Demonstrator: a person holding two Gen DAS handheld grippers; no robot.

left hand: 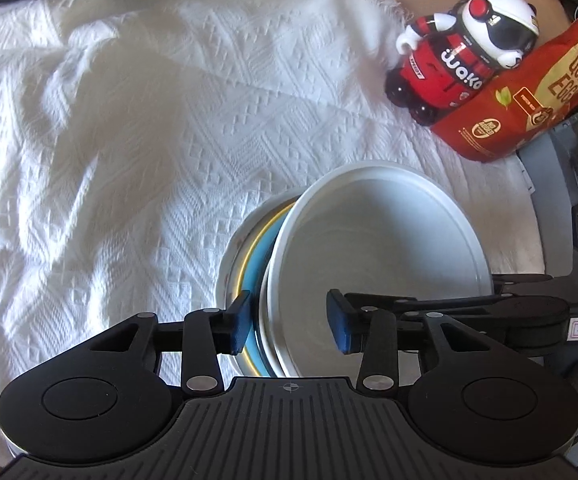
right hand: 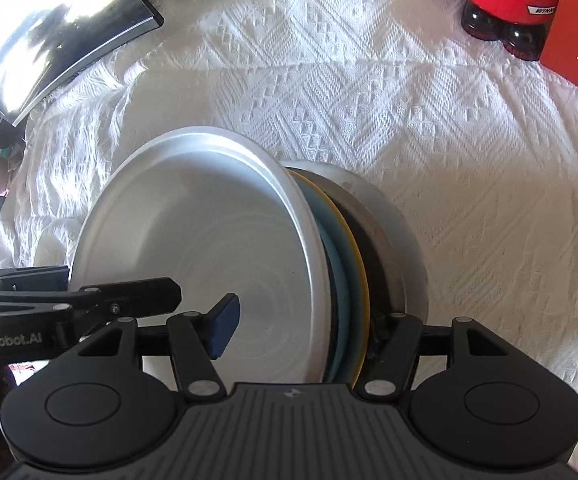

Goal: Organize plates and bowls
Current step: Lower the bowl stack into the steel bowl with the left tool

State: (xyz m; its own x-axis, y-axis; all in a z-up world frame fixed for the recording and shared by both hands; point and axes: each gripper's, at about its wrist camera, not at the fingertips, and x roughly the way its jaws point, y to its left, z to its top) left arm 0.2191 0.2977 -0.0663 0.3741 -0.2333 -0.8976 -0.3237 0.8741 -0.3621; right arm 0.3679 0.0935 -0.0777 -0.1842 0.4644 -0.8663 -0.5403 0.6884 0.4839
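Item: stack of plates (left hand: 381, 248) w/ bowl under, on white cloth (left hand: 129, 160), near edge of table. Left gripper (left hand: 289, 322): jaws astride stack's rim, one pad outside blue plate (left hand: 255, 256), other over top white plate; pads not seen pressing, so open. Right gripper (right hand: 301, 328): astride opposite rim; far pad hidden behind grey bowl (right hand: 397, 232), grip can't tell. Step: prob. two-sided grab of stack. Next: close both evenly, lift level, since top plate sits tilted. Room: cloth bare to left & far side; panda bottle (left hand: 457, 48) & red bag (left hand: 529, 92) at far right corner; monitor (right hand: 57, 20) far left.
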